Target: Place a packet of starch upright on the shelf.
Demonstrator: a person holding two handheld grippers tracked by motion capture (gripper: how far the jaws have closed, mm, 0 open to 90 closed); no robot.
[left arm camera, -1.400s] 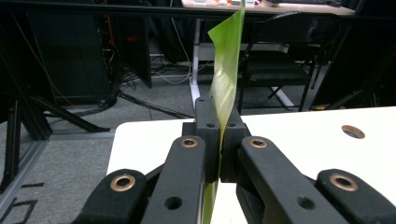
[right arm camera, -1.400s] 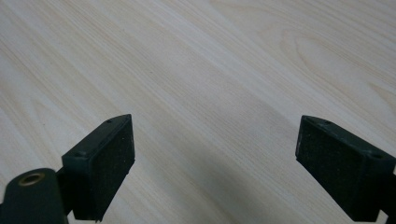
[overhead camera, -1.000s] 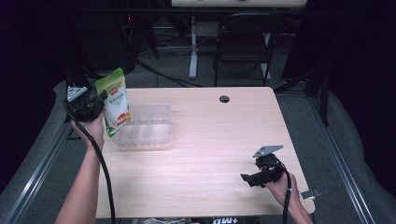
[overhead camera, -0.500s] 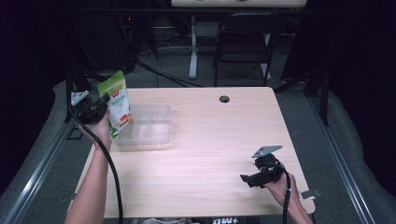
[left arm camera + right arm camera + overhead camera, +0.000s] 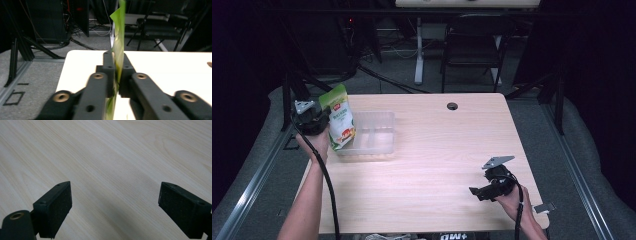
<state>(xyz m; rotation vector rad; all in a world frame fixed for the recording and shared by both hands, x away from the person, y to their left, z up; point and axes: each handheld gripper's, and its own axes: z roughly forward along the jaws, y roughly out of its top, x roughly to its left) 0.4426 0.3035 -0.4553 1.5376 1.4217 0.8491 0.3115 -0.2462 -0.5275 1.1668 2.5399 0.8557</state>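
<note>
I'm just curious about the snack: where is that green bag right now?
In the high view the green bag stands at the table's far left, pinched in the left gripper, its lower end at the left end of the clear plastic tray.

Black grippers [image 5: 490, 189], brass-coloured screws, textured pads [image 5: 65, 201] (felt-like), grey plates, trailing black cables

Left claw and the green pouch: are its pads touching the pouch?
Touching. In the left gripper view the left claw has both pads against the thin green pouch, which stands edge-on between them; the jaws have just been opening slightly, yet no gap shows.
</note>
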